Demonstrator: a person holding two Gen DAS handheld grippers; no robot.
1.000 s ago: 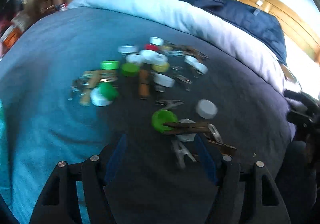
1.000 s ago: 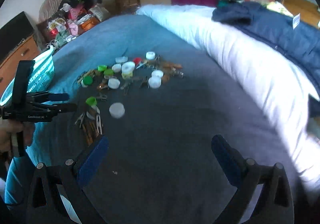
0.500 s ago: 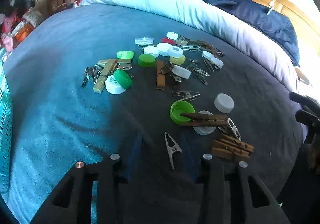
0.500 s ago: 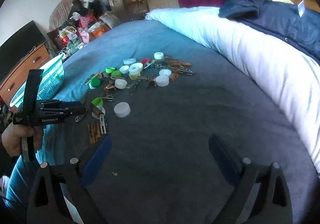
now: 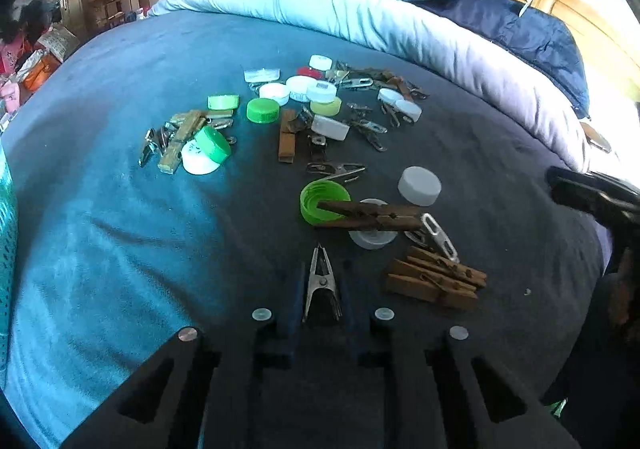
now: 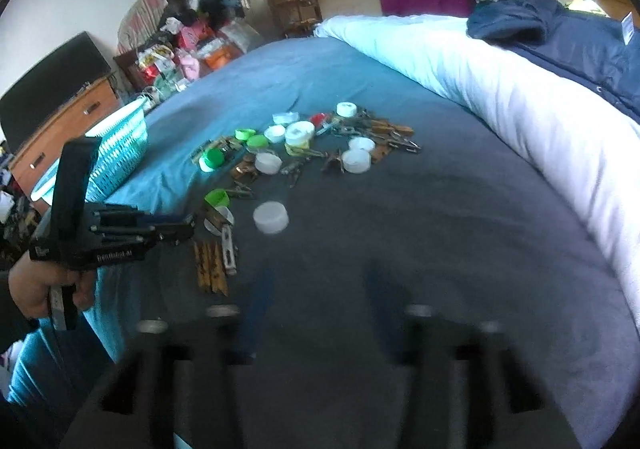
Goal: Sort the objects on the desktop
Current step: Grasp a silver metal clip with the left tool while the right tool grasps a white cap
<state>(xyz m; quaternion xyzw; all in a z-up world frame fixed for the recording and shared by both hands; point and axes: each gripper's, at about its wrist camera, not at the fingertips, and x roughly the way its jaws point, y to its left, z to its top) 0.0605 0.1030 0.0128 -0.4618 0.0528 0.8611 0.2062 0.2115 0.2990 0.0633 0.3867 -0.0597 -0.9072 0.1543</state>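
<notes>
Left gripper [image 5: 320, 301]: jaws are narrowed around the metal clip [image 5: 321, 283]; the blue pads flank its wide end, and firm contact cannot be confirmed.
Right gripper [image 6: 316, 313]: jaws are set partly apart with nothing between them; the fingers are blurred, so the gap is judged only roughly.
Clip position: on the blue blanket [image 5: 120, 249], nearest item of the scatter, just beside the wooden pegs [image 5: 436, 281].
Risk, slip: the clip is thin and smooth; it may be squeezed out or pivoted if pinched off-centre.
Risk, snag: soft fabric may be caught with the clip as it is lifted.
Risk, knock: the pegs and the green cap [image 5: 324, 201] lie near and may be disturbed.
Left view only: pad-to-clip alignment is shown.
Right view only: the teal basket [image 6: 116, 153] beside the bed is shown, and the left gripper's height from the side.
</notes>
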